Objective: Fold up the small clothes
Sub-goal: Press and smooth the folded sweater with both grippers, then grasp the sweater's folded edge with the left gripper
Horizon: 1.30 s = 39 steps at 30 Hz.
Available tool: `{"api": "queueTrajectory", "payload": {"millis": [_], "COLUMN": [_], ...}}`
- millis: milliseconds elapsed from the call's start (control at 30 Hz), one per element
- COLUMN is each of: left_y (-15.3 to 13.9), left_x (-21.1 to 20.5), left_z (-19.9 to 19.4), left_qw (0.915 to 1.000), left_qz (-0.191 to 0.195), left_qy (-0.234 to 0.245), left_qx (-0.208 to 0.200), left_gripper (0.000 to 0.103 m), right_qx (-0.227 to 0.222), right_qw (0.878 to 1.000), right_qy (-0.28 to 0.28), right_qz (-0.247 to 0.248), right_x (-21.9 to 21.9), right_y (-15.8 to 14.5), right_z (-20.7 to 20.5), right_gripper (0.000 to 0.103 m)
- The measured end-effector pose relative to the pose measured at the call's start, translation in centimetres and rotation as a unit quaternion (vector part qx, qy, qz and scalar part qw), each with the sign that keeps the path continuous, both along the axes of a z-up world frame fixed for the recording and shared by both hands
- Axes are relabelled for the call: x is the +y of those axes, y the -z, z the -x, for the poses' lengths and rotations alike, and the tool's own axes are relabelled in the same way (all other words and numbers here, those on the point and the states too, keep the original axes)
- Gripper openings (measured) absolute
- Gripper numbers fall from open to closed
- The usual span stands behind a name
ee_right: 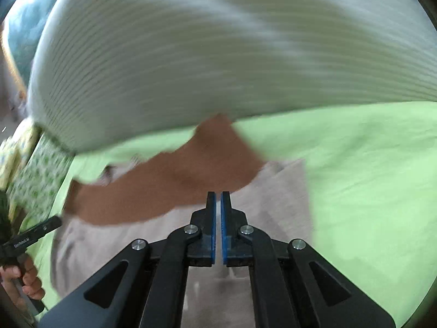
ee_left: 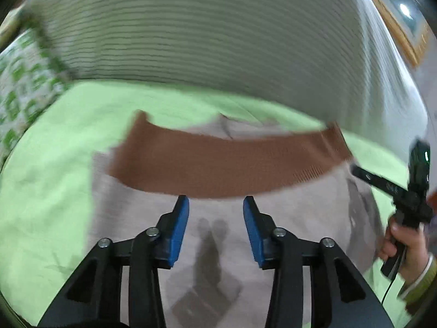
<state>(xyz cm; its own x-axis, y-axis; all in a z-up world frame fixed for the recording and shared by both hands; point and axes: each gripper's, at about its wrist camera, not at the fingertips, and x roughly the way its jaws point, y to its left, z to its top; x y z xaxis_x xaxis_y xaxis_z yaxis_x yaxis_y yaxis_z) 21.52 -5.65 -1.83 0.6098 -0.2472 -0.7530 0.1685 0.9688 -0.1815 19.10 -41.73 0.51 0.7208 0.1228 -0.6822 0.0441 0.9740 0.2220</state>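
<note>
Your left gripper (ee_left: 215, 210) hangs with its jaws apart and nothing between them, just above the beige garment (ee_left: 286, 213), whose brown ribbed band (ee_left: 218, 164) lies across its far part. Your right gripper (ee_right: 218, 207) has its pads pressed together on nothing, near the band's right end. With neither gripper gripping cloth, you seem to be between grasps, probably lining up for the next fold. The garment lies flat on a light green sheet (ee_right: 368, 177), soft and slightly wrinkled. Beyond it, a large pale striped cushion or bolster (ee_left: 204, 32) fills the far side, and a green-patterned pillow (ee_left: 24, 87) sits far left. Both views are blurred.
</note>
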Motion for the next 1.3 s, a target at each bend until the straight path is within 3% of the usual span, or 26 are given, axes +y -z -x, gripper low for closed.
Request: {"api": "queueTrajectory", "payload": {"millis": [100,167,233,267,300,333,433,533,667,733,867,933,1000,1067,1133,1167,1233,1300], "left_y": [2.4,4.2,4.4,4.4,4.2,3.9,2.6,1.0,-0.3,0.4,3.7,3.6,2.8,2.2,1.7,1.8,2.5,3.5], "left_x": [-2.0,0.4,2.8,3.9,4.7,5.4,7.1,6.1,2.1,0.4,0.6,2.0,3.4,4.7,6.4,7.2,8.0,9.1], "left_z": [-0.2,-0.9,-0.9,-0.9,-0.7,-0.5,1.2,3.4,6.2,6.3,7.3,8.4,9.9,11.3,12.8,13.2,14.8,14.1], "left_qw": [0.996,0.9914,0.9926,0.9902,0.9885,0.9884,0.9886,0.9906,0.9963,0.9969,0.9917,0.9912,0.9906,0.9888,0.9815,0.9769,0.9636,0.9531], "left_qz": [-0.087,-0.117,-0.096,-0.104,-0.108,-0.1,-0.057,-0.024,0.02,-0.004,-0.062,-0.047,-0.029,0.002,0.042,0.056,0.087,0.106], "left_qy": [-0.009,-0.048,-0.069,-0.088,-0.101,-0.11,-0.134,-0.132,-0.08,-0.068,-0.085,-0.099,-0.114,-0.131,-0.171,-0.19,-0.23,-0.251], "left_qx": [0.017,0.032,0.027,0.03,0.032,0.032,0.041,0.029,0.026,0.037,0.075,0.075,0.069,0.072,0.076,0.081,0.106,0.132], "left_gripper": [0.043,0.043,0.043,0.041,0.032,0.03,0.03,0.042,0.054,0.056,0.055,0.049,0.049,0.059,0.072,0.079,0.081,0.081], "right_qx": [0.038,0.039,0.033,0.031,0.029,0.031,0.013,0.006,0.012,0.021,0.068,0.067,0.063,0.059,0.052,0.046,0.037,0.024], "right_qw": [0.997,0.994,0.993,0.993,0.994,0.993,0.996,0.999,0.998,0.996,0.996,0.997,0.996,0.996,0.996,0.997,0.998,0.998], "right_qy": [0.033,0.093,0.107,0.105,0.098,0.095,0.078,0.032,-0.064,-0.085,-0.026,0.029,0.055,0.065,0.065,0.061,0.054,0.052], "right_qz": [0.052,0.045,0.034,0.037,0.048,0.061,0.047,0.023,0.013,0.008,0.042,0.035,0.016,0.008,0.013,0.006,-0.006,-0.012], "right_x": [-0.4,-3.9,-5.7,-5.7,-5.3,-4.8,-3.3,-0.2,6.3,8.3,6.4,3.7,2.1,1.8,2.6,3.2,4.4,5.3], "right_y": [1.9,2.6,2.5,2.2,1.8,1.4,0.1,-0.2,0.3,1.3,3.4,3.5,3.1,2.3,1.6,1.3,0.9,0.6], "right_z": [-0.4,0.7,1.5,1.7,2.0,2.2,3.9,5.2,5.3,4.0,2.5,2.8,3.4,3.9,4.4,4.7,5.1,5.9], "right_gripper": [0.004,0.001,0.0,0.0,0.0,0.002,0.003,0.004,0.004,0.004,0.004,0.004,0.004,0.004,0.005,0.006,0.013,0.048]}}
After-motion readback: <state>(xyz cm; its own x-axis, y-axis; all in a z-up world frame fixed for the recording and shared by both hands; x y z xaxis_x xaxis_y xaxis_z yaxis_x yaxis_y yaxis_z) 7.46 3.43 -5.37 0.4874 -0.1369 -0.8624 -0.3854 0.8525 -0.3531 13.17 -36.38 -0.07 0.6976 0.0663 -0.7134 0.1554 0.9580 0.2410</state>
